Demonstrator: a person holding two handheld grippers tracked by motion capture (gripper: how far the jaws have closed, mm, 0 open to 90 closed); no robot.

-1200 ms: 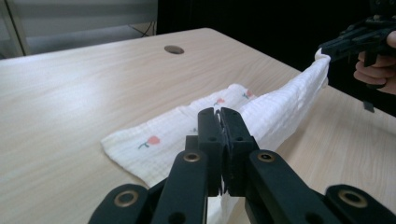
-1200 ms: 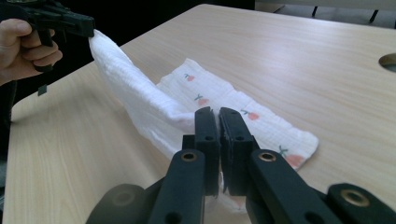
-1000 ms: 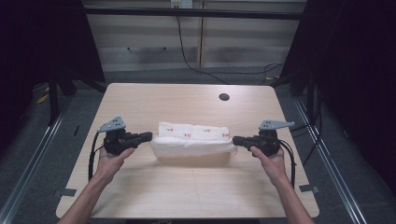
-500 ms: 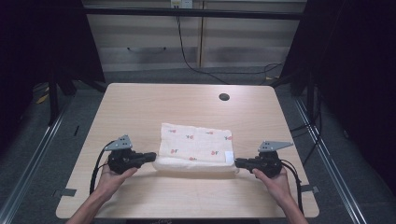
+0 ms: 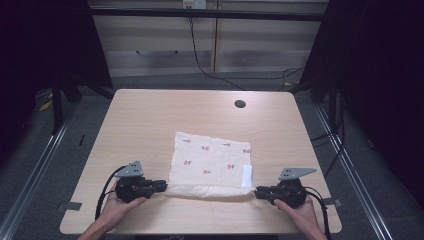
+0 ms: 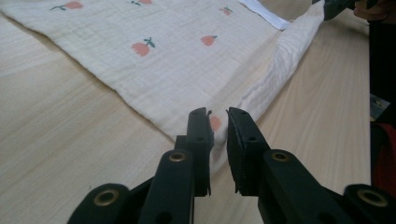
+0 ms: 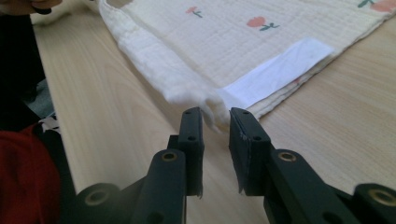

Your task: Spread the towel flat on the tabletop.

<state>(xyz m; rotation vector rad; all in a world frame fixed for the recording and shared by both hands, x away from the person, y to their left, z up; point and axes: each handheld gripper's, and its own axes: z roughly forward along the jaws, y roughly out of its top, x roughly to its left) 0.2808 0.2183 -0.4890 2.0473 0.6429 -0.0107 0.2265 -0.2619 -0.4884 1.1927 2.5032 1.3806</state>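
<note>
Since the cloth (image 5: 210, 167) is lying flat on the near half of the table (image 5: 150, 120), with a rolled, doubled edge along its near side, the fold itself is judged to be laid down already. Small red flowers are printed on the cloth, and a white label (image 5: 246, 176) is sewn near its right near corner. At the left near corner the left gripper (image 6: 218, 126) is seen with its jaws parted by a narrow gap; the cloth corner lies just beyond the tips and nothing is pinched between them. At the other corner the right gripper (image 7: 215, 125) is likewise seen with its jaws slightly apart, the bunched corner resting on the table just ahead of them, not clamped. In the high view the left gripper (image 5: 161, 186) and the right gripper (image 5: 259, 192) are set at the two ends of the rolled edge, each held by a hand. What is left is judged to be a further fold or a smoothing of the thick near edge, for which both corners would have to be gripped anew.
</note>
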